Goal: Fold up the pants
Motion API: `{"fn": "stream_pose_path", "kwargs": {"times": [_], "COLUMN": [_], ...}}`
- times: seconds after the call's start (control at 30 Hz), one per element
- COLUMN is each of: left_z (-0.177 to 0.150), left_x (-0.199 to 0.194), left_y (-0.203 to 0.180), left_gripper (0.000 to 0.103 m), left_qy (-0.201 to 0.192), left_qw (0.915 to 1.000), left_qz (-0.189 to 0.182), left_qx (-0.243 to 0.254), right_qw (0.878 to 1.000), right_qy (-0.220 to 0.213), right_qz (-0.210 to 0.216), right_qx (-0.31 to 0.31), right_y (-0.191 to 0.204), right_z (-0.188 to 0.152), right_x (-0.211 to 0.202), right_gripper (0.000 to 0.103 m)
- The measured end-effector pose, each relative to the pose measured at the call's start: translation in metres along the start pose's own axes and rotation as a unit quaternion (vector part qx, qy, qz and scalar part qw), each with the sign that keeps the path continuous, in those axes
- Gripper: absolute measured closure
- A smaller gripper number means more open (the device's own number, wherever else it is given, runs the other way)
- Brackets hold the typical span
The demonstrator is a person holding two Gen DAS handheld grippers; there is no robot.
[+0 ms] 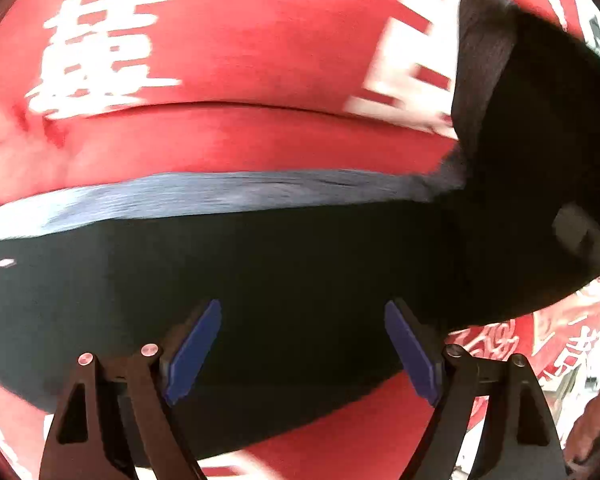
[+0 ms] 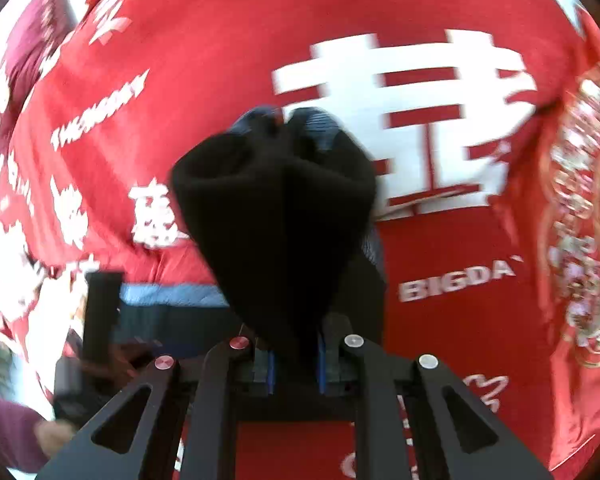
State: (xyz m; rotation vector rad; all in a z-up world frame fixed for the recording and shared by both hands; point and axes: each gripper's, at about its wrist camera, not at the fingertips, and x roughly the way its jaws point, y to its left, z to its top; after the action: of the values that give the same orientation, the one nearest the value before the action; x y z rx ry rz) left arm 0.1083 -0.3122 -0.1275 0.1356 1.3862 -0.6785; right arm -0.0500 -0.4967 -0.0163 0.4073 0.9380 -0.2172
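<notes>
Black pants (image 1: 260, 272) lie stretched across a red cloth, with a pale blue-grey band (image 1: 180, 196) along their far edge. My left gripper (image 1: 304, 346) hovers open just over them, its blue pads (image 1: 194, 354) wide apart and gripping nothing. At the right the pants rise in a lifted fold (image 1: 532, 120). In the right wrist view my right gripper (image 2: 296, 360) is shut on a bunched wad of the black pants (image 2: 276, 208), which hides its fingertips. The left gripper (image 2: 100, 320) shows at the lower left there, held by a hand.
A red cloth with big white characters (image 1: 260, 40) covers the whole surface (image 2: 460, 320). A red and gold patterned fabric (image 2: 580, 200) lies at the right. A dark red sleeve (image 2: 4, 428) is at the lower left, and a dark red item (image 2: 32, 40) at the far left.
</notes>
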Motion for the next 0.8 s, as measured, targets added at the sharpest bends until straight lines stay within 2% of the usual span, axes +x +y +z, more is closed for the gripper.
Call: {"fn": "stream_pose_path", "kwargs": {"times": [0.1, 0.2, 0.27, 0.33, 0.37, 0.4, 0.43, 0.47, 0.53, 0.6, 0.63, 0.67, 0.7, 0.73, 0.8], "left_z": [-0.005, -0.012, -0.018, -0.023, -0.025, -0.026, -0.026, -0.026, -0.03, -0.019, -0.014, -0.011, -0.008, -0.006, -0.002], "left_x": [-0.014, -0.019, -0.022, -0.023, -0.023, -0.023, -0.023, -0.024, -0.035, -0.029, -0.026, -0.022, -0.014, -0.008, 0.006], "left_y": [0.057, 0.107, 0.129, 0.144, 0.147, 0.148, 0.147, 0.144, 0.137, 0.121, 0.111, 0.102, 0.093, 0.086, 0.074], "left_gripper": [0.018, 0.018, 0.018, 0.018, 0.018, 0.018, 0.018, 0.018, 0.018, 0.018, 0.018, 0.018, 0.018, 0.018, 0.018], "left_qy": [-0.007, -0.003, 0.001, 0.007, 0.01, 0.013, 0.015, 0.018, 0.022, 0.029, 0.037, 0.048, 0.062, 0.075, 0.094], "left_qw": [0.999, 0.9963, 0.9951, 0.9945, 0.9945, 0.9949, 0.9952, 0.9959, 0.9968, 0.997, 0.9965, 0.9956, 0.9943, 0.993, 0.9907], "left_qz": [0.034, 0.057, 0.065, 0.071, 0.069, 0.063, 0.056, 0.043, 0.017, -0.022, -0.042, -0.057, -0.068, -0.074, -0.082], "left_qx": [-0.029, -0.065, -0.075, -0.077, -0.078, -0.078, -0.078, -0.078, -0.075, -0.068, -0.062, -0.057, -0.053, -0.053, -0.055], "right_qw": [0.998, 0.991, 0.976, 0.955, 0.946, 0.946, 0.951, 0.958, 0.977, 0.989, 0.989, 0.984, 0.974, 0.965, 0.934], "right_qy": [0.023, 0.07, 0.112, 0.113, 0.108, 0.11, 0.112, 0.114, 0.123, 0.133, 0.138, 0.143, 0.147, 0.148, 0.146], "right_qz": [-0.014, -0.05, -0.104, -0.166, -0.18, -0.168, -0.147, -0.118, -0.039, 0.029, 0.048, 0.068, 0.087, 0.1, 0.146], "right_qx": [-0.05, -0.103, -0.154, -0.22, -0.246, -0.254, -0.249, -0.235, -0.17, -0.05, 0.01, 0.08, 0.148, 0.191, 0.292], "right_y": [0.051, 0.101, 0.126, 0.147, 0.155, 0.158, 0.16, 0.157, 0.143, 0.111, 0.099, 0.077, 0.054, 0.04, 0.007], "right_z": [-0.013, -0.04, -0.069, -0.09, -0.098, -0.103, -0.106, -0.105, -0.096, -0.085, -0.089, -0.088, -0.089, -0.092, -0.101], "right_x": [0.031, 0.085, 0.119, 0.13, 0.127, 0.12, 0.111, 0.1, 0.078, 0.066, 0.063, 0.065, 0.069, 0.071, 0.08], "right_gripper": [0.085, 0.078, 0.076, 0.074, 0.067, 0.056, 0.051, 0.047, 0.047, 0.047, 0.047, 0.047, 0.047, 0.047, 0.047]}}
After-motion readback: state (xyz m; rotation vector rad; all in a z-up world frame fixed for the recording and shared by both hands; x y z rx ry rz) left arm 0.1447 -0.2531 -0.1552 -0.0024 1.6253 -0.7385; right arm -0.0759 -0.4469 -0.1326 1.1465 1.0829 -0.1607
